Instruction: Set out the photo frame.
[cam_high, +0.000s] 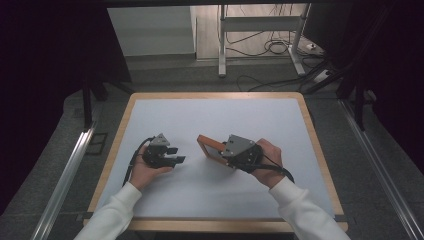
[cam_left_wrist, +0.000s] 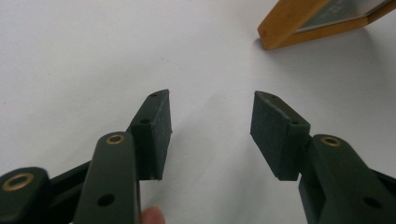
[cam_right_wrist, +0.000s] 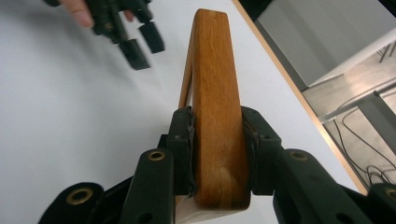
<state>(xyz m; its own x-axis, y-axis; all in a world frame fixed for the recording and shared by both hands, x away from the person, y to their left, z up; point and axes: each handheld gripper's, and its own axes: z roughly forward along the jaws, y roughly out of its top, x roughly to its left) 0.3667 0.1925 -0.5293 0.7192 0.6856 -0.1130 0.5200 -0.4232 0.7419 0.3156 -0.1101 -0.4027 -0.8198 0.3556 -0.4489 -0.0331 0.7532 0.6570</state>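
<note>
Item: wooden picture frame (cam_right_wrist: 217, 107), gripped edgewise by right tool (cam_right_wrist: 217, 154), tilted off table (cam_high: 210, 120) for handling. Left tool (cam_left_wrist: 210, 135): jaws wide, empty, standing by.

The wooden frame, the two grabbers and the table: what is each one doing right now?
wooden frame: clamped by its edge, tilted, one corner near the table.
right gripper: shut on the wooden frame, a pad pressed on each side.
left gripper: open, nothing between its pads, apart from the frame.
table: white top, wooden rim, bare around the frame.
</note>
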